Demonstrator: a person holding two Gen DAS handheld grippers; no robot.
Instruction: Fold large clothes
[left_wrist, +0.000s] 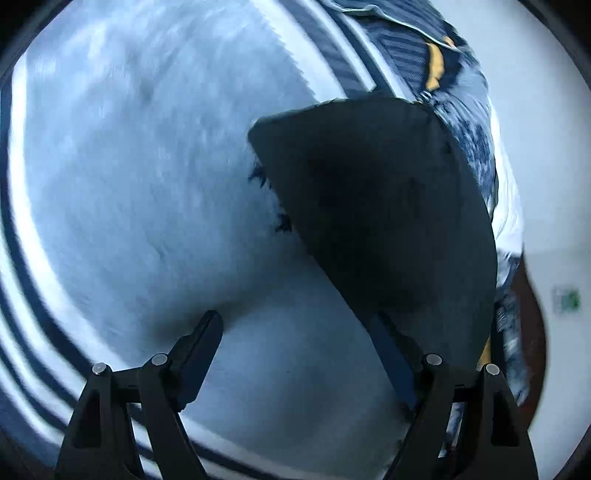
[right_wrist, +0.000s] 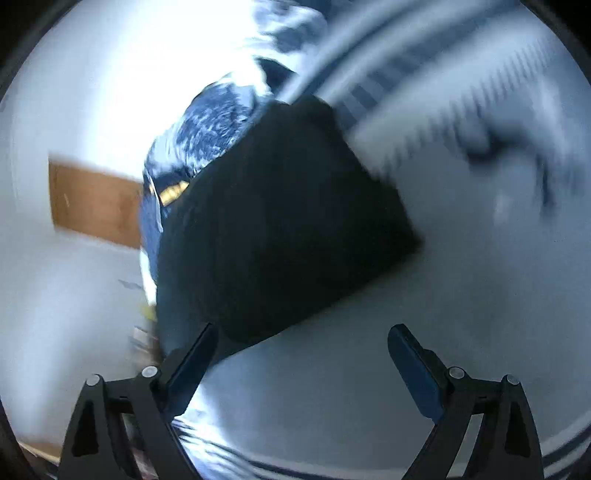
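The dark folded garment (left_wrist: 380, 206) lay flat on the pale bed cover (left_wrist: 140, 184), and I take it as my landmark for everything else. My left gripper (left_wrist: 295, 354) was wide open, with nothing between its fingers; its right finger (left_wrist: 391, 354) stood at the near corner of the garment, but I cannot tell if it touched the cloth, and the left finger stood well clear over the bare cover. In the right wrist view the same garment (right_wrist: 280, 221) showed as a compact, thick rectangle with straight edges. My right gripper (right_wrist: 303, 354) was also wide open and held nothing; its left finger (right_wrist: 199, 354) was just at the near edge of the garment, and the other one was apart from it, over the cover. Beyond the garment, on its far side, a blue and white patterned cloth (left_wrist: 469, 147) with a yellow strip lay crumpled, and the striped border of the cover (left_wrist: 325, 48) passed behind it. Both views were blurred, so small details were not sure. I judged that the folding of this piece was finished or nearly so, because it lay neat and released. What was left, as far as I could see, was perhaps the patterned cloth behind it, which did not look folded.
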